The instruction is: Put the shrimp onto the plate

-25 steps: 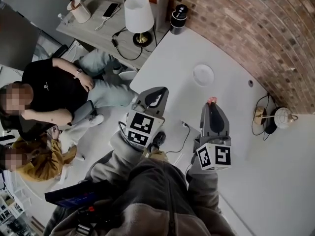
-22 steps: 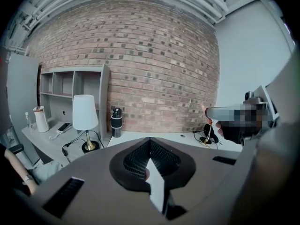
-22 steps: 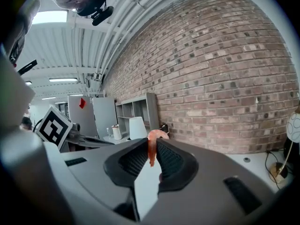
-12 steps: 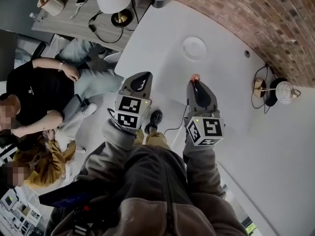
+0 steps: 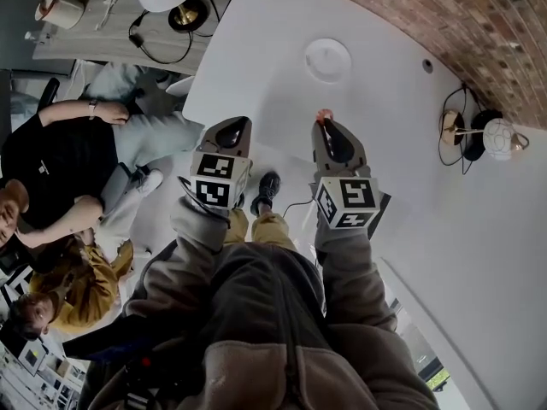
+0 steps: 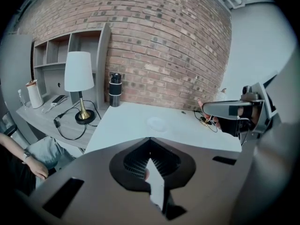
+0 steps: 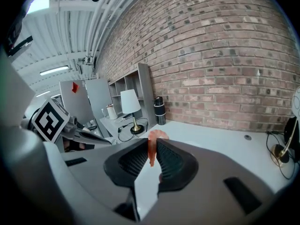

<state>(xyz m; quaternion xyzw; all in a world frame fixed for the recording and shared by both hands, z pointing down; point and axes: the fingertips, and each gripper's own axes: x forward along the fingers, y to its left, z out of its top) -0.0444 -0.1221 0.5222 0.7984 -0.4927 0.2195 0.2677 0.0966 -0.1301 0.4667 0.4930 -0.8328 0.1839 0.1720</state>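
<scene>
The pink shrimp [image 5: 324, 115] is pinched between the jaw tips of the right gripper [image 5: 326, 126], a little above the middle of the head view. In the right gripper view the shrimp [image 7: 156, 136] stands on edge in the narrow slit between the two ribbed pads, its curled upper end sticking out over the tips of the right gripper [image 7: 151, 156], whose jaws are pressed onto it from both sides. The white round plate [image 5: 328, 60] lies on the white desk [image 5: 265, 49] higher in the frame than the shrimp, apart from it, with bare desk between them. The left gripper [image 5: 232, 131] is just left of the right one and about level with it, near the desk's left edge. In its own view the left gripper [image 6: 150, 140] has its jaw tips brought together with nothing between them, and the plate [image 6: 157, 123] shows beyond them, slightly right of centre on the desk [image 6: 122, 125], while the right gripper [image 6: 234, 109] reaches in from the right side of the frame. A brick wall [image 5: 479, 24] bounds the desk along the upper right. A black bottle [image 6: 115, 90] stands at the desk's far corner against that wall, and a lamp [image 6: 78, 74] with a white shade stands on a lower grey surface to the left of it. Two people [image 5: 60, 156] sit at the left edge of the head view.
</scene>
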